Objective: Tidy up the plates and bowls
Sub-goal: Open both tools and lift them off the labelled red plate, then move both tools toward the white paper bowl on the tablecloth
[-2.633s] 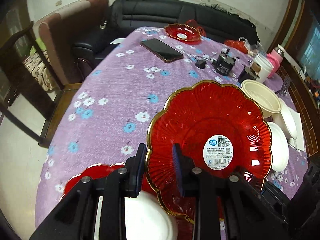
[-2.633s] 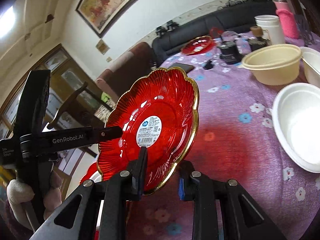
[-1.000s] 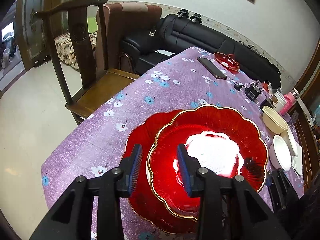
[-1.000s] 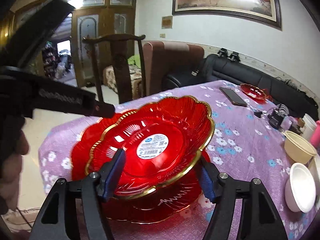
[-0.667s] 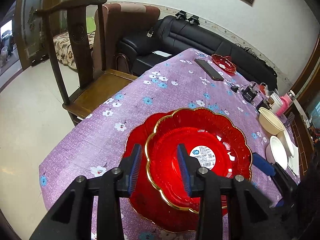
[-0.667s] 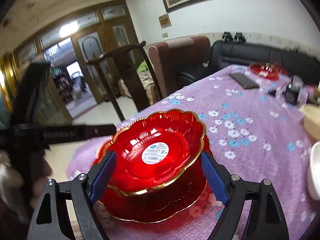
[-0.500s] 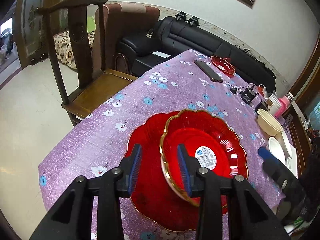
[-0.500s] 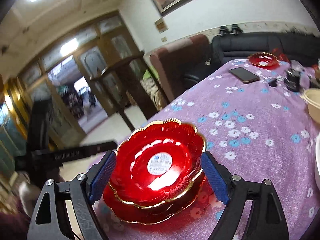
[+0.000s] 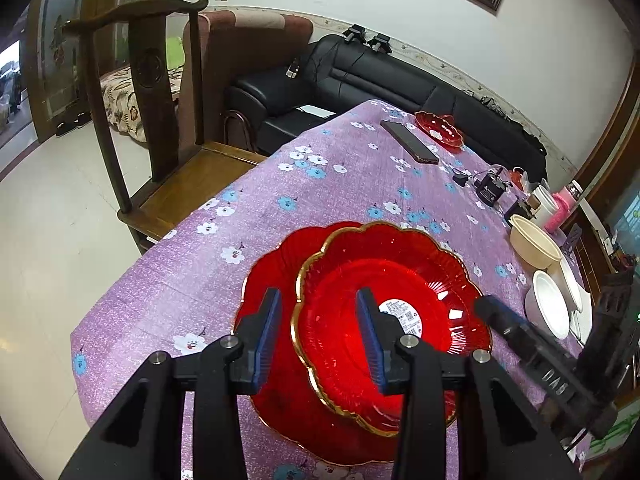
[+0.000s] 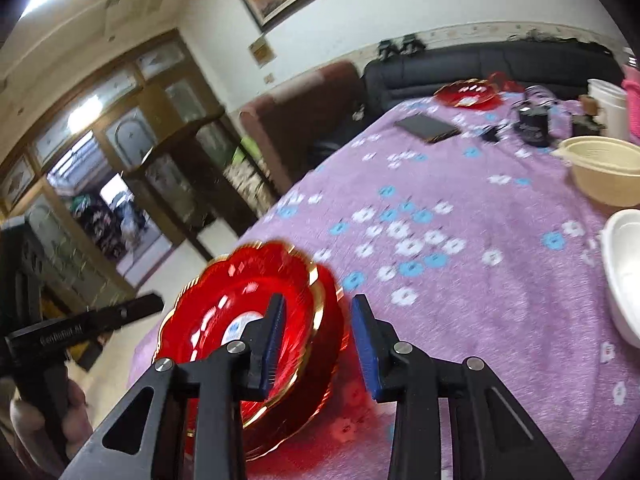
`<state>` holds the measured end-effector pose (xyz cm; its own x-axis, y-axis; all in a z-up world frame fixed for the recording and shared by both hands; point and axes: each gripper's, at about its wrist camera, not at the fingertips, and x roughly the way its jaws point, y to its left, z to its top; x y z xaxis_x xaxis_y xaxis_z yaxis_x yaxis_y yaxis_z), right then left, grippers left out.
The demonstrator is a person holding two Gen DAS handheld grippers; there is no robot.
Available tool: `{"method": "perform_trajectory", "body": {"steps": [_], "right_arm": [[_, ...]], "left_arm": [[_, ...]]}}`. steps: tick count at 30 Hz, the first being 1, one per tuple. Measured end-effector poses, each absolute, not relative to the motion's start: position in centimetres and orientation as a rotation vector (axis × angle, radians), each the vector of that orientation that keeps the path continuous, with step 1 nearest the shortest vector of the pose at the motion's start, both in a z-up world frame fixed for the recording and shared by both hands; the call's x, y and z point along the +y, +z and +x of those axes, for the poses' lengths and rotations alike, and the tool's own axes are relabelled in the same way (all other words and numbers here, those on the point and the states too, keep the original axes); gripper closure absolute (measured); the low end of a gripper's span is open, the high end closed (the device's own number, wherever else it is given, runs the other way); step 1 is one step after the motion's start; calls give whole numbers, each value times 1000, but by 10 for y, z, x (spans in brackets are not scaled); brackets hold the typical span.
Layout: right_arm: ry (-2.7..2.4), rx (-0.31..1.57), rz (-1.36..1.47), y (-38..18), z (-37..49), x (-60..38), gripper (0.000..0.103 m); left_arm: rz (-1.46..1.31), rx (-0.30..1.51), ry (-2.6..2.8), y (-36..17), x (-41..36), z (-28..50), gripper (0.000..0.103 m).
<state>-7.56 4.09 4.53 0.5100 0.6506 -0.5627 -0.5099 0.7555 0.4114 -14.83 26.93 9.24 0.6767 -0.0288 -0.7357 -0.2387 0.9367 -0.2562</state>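
Two red scalloped plates are seen stacked near the corner of the table (image 9: 224,256), which is covered with a purple flowered cloth; the upper plate (image 9: 400,300), gold-rimmed and bearing a white label, is tilted and set off toward the right over the lower plate (image 9: 276,264). The rim of the upper plate is seen between the blue pads of the left gripper (image 9: 318,332), whose jaws are held fairly narrow; whether the pads press on that rim cannot be told from the left wrist view. The jaws of the right gripper (image 10: 318,340) have just been closing and are now held at a narrow gap; nothing is gripped between them, the stack's right edge lying just behind its left pad in the blurred right wrist view. In the left wrist view the right gripper is seen just beside the right edge of the upper plate. A cream bowl (image 9: 534,242) and a white bowl (image 9: 548,304) are placed well apart from the stack, toward the table's right edge; a small red dish (image 9: 440,130) and a dark phone (image 9: 408,146) are set at the far end. A wooden chair (image 9: 160,120) is drawn up at the left side.
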Motion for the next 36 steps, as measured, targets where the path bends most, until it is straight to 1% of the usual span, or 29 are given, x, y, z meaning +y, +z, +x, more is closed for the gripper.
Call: {"method": "perform_trajectory", "body": {"steps": [3,6,8,12,13,14,18,19,20,21,22,24,29,34,36], "right_arm": [[732,738,190,47,-79,44,65],[739,718,236,50,-79,36,65],[714,706,260,52,-76,30,63],[582,646,253,55,-75,18,53],[553,628,242,56,-76,16,51],[518,609,230,57,-77,13,51],[372,551,184,60,-86,0,49],[351,539,180,62,-89,-6,47],[335,529,179,64,-92,-14,43],[337,529,184,66,-95,-22,33],[346,540,190,67,-97,-30,28],[322,575,187,70,-100,-50,28],[192,584,128,80,-110,-93,27],[62,553,76,97,-122,-137,15],[26,546,68,102,-124,-154,14]], "left_arm": [[-342,816,120,94,268,-150,65],[-314,793,135,100,264,-155,59],[-279,769,156,104,260,-159,50],[-172,698,221,118,246,-170,36],[-154,684,228,121,243,-172,29],[-139,677,230,124,240,-173,25],[-118,675,174,133,225,-177,25],[-104,674,158,136,219,-178,25],[-91,671,150,138,214,-179,25],[-77,669,140,139,209,-179,25],[-61,668,128,140,202,-178,25],[-33,667,108,142,190,-176,25],[47,665,58,143,157,-168,25],[85,661,14,145,133,-160,25],[93,659,3,147,127,-157,25]]}}
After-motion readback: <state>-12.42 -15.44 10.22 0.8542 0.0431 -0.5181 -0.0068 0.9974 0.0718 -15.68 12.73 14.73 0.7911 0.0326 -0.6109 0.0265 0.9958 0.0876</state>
